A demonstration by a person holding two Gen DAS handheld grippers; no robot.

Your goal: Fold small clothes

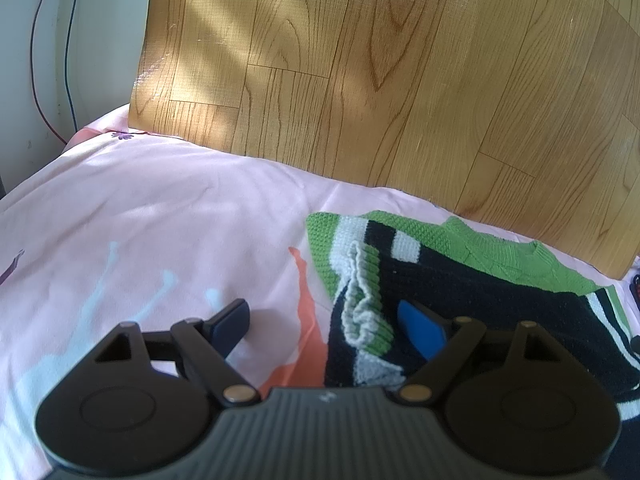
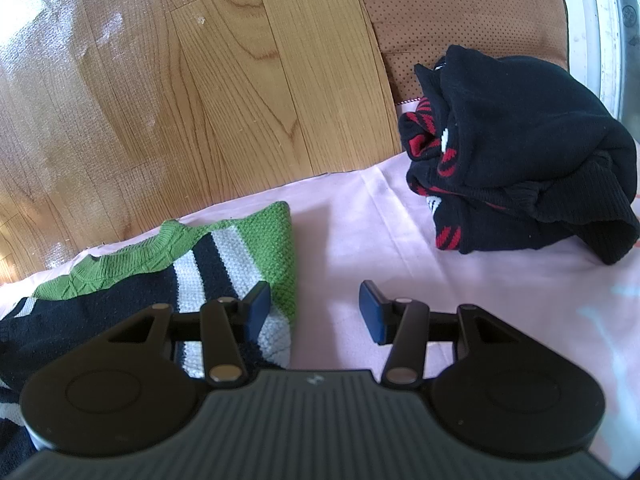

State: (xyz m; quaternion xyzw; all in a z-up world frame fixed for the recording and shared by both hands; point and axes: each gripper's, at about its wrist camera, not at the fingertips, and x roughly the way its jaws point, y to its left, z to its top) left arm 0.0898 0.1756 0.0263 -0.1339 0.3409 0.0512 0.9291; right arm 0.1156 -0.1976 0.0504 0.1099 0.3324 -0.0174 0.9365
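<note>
A knitted sweater [image 1: 472, 280] in green, black and white lies flat on the pink sheet [image 1: 168, 216], neck towards the wooden floor. One sleeve is folded in over its body, the ribbed cuff [image 1: 364, 312] on top. My left gripper [image 1: 326, 326] hovers open over the sweater's left edge, its right pad above the black knit and its left pad above bare sheet. My right gripper [image 2: 314, 310] stands open at the sweater's [image 2: 224, 256] right edge, with its left pad over the striped shoulder and its right pad over the sheet. Neither gripper holds anything.
A crumpled black garment with red stripes [image 2: 520, 152] sits on the sheet at the far right. Behind it lies a brown perforated cushion [image 2: 460, 12]. Wood-pattern flooring [image 1: 360, 80] borders the sheet's far edge. Cables [image 1: 52, 60] hang on the wall at far left.
</note>
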